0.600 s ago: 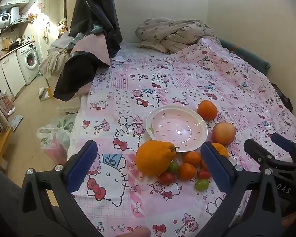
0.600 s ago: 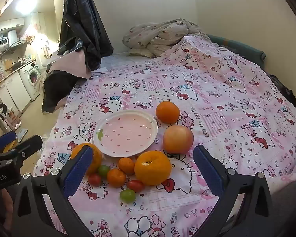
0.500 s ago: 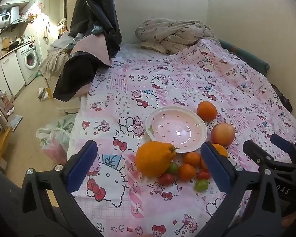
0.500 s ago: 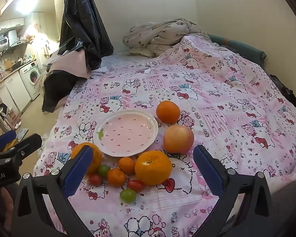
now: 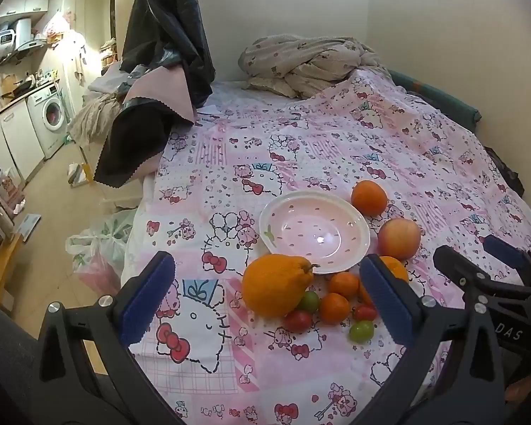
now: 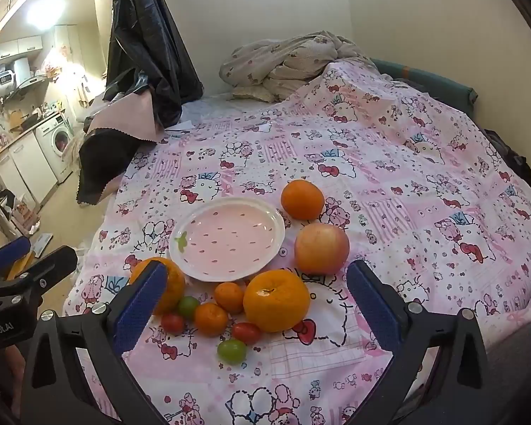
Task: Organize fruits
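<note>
Right wrist view shows the right gripper (image 6: pixel 256 301) with jaws wide apart and empty, hanging above the fruit heap. The left gripper (image 5: pixel 265 294) is also spread open, holding nothing. Nearest between the right pads sits the big mandarin (image 6: pixel 276 300), just beside the pink plate (image 6: pixel 194 265) that lies empty on the bed cover (image 6: pixel 407 194). I judge it firm but with loose peel, so take it across the widest middle, gently. The apple (image 6: pixel 321 248) looks heavier and smooth; the small tomatoes (image 6: pixel 246 333) are soft and may roll away
</note>
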`<state>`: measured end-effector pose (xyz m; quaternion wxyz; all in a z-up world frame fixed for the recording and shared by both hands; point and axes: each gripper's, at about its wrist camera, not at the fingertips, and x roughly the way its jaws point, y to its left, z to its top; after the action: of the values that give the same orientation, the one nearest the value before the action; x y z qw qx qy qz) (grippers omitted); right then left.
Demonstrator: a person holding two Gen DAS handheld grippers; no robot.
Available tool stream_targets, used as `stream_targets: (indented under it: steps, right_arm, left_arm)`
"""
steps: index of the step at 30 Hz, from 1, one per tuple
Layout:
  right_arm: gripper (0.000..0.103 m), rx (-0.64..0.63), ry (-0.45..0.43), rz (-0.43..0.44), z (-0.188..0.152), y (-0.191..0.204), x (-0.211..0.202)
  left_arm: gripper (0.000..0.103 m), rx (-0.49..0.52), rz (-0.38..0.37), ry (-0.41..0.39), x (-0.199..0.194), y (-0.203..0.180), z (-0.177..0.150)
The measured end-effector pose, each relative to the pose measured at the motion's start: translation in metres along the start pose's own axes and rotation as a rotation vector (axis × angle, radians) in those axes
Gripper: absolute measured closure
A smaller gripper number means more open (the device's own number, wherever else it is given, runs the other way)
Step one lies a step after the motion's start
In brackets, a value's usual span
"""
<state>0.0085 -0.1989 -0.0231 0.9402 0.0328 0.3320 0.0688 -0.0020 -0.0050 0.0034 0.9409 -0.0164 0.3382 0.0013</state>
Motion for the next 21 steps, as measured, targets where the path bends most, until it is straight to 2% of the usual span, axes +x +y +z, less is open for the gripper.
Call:
stream_targets:
  steps: [21]
  right_arm:
    - [0.0,0.004,-0.001,0.004,-0.0007,-0.0002,0.0006]
  left_arm:
    - [0.0,0.004,0.002,-0.005,-0.001,-0.0001,0.0011]
